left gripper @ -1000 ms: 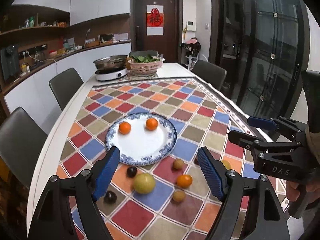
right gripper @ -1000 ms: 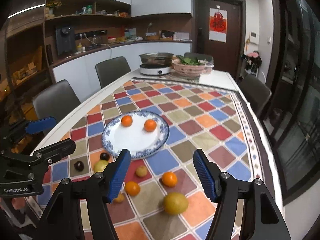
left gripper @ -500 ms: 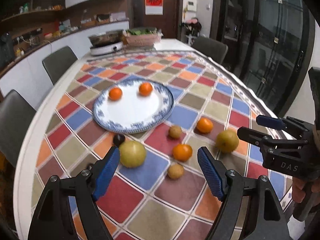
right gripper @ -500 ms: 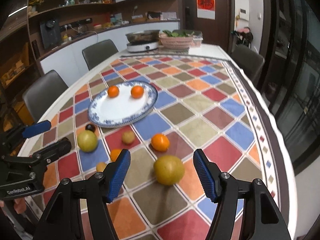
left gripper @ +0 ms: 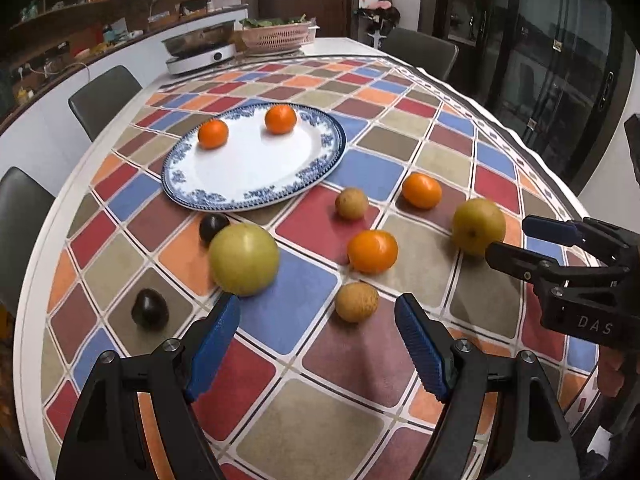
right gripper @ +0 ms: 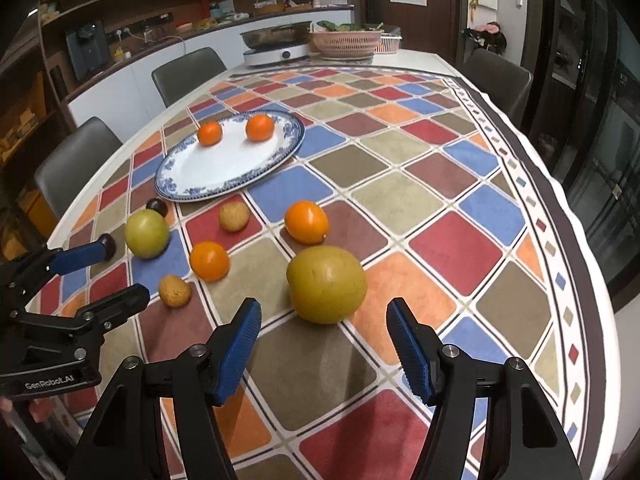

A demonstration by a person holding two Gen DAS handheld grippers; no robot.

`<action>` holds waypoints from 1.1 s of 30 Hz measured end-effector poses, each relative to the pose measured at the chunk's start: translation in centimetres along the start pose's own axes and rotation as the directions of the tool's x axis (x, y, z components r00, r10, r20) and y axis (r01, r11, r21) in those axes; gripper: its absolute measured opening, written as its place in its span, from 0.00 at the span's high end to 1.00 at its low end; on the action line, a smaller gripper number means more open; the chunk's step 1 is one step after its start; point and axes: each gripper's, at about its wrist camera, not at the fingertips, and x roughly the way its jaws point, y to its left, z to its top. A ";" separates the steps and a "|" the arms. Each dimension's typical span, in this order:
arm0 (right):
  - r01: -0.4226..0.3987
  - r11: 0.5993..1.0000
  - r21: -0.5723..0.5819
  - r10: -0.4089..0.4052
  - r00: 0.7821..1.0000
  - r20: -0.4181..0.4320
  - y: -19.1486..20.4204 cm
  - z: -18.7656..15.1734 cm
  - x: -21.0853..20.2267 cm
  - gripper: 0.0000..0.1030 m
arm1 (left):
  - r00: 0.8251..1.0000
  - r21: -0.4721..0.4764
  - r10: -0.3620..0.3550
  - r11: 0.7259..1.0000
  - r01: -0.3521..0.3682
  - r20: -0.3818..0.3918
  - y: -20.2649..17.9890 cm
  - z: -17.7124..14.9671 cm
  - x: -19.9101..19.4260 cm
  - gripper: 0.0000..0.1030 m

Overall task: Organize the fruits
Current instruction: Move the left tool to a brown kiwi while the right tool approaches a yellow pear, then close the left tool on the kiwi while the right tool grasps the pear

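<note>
Right gripper (right gripper: 322,334) gapes wide, empty, yellow pear (right gripper: 327,284) at twelve o'clock; it should straddle the middle, squeeze gently.

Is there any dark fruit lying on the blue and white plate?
No, the plate holds only two oranges; both dark fruits lie on the tablecloth outside its rim.

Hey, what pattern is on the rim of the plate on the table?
A blue floral pattern on white rings the plate; it shows best in the left wrist view.
</note>
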 end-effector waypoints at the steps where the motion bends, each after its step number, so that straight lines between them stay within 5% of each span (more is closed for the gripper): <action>1: -0.003 1.000 0.003 0.003 1.000 -0.003 -0.1 0.0 0.2 0.36 | 1.000 0.004 0.000 1.000 0.000 -0.003 0.0 -0.1 0.2 0.23; 19: -0.003 1.000 -0.001 0.003 1.000 -0.030 -0.4 -0.2 3.0 0.37 | 0.999 0.067 -0.046 0.997 0.047 -0.019 -0.9 -0.2 3.3 0.44; 30: -0.008 1.000 -0.018 0.007 1.000 -0.020 -0.3 0.6 3.6 0.51 | 0.992 0.028 -0.120 0.992 0.121 -0.030 -0.6 0.0 3.6 0.72; 33: 0.004 1.000 -0.026 -0.005 1.000 -0.013 0.0 0.6 3.6 0.51 | 0.994 0.029 -0.109 0.994 0.109 -0.023 -0.5 0.0 3.5 0.72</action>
